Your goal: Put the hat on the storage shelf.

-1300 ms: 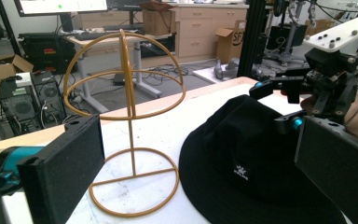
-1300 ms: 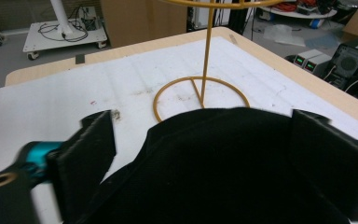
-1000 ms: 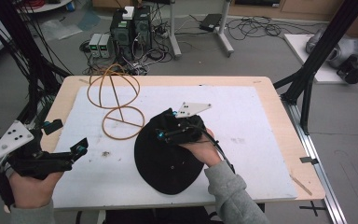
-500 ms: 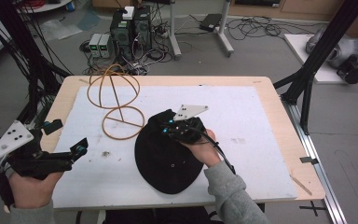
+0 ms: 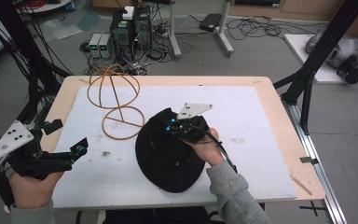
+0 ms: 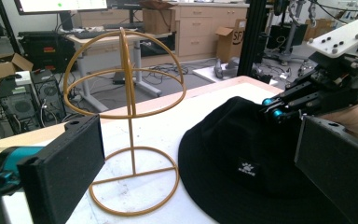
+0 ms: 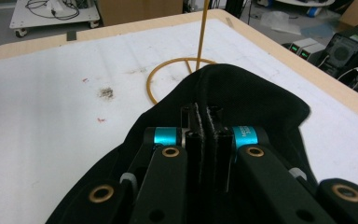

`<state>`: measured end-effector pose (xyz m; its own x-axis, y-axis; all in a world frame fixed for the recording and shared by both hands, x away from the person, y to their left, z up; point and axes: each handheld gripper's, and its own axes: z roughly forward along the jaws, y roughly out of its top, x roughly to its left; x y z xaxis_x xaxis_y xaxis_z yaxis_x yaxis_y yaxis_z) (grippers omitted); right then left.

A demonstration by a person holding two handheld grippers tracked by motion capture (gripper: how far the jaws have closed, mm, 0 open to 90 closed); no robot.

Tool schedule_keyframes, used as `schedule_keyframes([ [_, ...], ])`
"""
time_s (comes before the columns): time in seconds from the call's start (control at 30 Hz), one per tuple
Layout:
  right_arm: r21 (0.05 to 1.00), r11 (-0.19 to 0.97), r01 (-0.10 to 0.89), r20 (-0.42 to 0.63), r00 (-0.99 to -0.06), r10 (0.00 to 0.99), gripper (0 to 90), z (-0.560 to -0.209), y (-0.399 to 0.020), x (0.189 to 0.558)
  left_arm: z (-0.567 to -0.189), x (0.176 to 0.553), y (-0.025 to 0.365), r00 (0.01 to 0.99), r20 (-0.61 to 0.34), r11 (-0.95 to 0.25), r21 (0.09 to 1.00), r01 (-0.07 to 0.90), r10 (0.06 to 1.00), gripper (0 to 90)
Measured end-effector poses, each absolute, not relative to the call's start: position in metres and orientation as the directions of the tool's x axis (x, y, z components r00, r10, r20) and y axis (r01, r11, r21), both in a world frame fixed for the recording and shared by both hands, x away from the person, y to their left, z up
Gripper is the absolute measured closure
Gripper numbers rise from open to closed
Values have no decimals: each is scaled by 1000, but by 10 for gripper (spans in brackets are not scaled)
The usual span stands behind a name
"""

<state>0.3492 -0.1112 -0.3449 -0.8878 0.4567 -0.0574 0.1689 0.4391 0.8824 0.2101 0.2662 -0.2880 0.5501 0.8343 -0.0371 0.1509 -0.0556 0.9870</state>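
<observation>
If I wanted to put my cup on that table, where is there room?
The white mat lies bare right of the black hat, out to the table's edge. A smaller patch lies in front of the wire stand, left of the hat. The middle is crowded.

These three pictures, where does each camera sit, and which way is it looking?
High view: above the person's side, looking down on the table; both hands show.
Left gripper view: rides the left gripper, facing the wire stand and black hat.
Right gripper view: rides the right gripper, jaws pinching the hat.
All share hat and stand.
</observation>
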Motion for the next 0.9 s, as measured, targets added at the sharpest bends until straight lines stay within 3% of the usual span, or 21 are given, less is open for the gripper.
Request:
schedule_keyframes([
  [0.9, 887, 455, 80, -106, -923, 369, 882, -272, -138, 341, -288, 210, 266, 553, -42, -51, 987, 152, 832, 17],
])
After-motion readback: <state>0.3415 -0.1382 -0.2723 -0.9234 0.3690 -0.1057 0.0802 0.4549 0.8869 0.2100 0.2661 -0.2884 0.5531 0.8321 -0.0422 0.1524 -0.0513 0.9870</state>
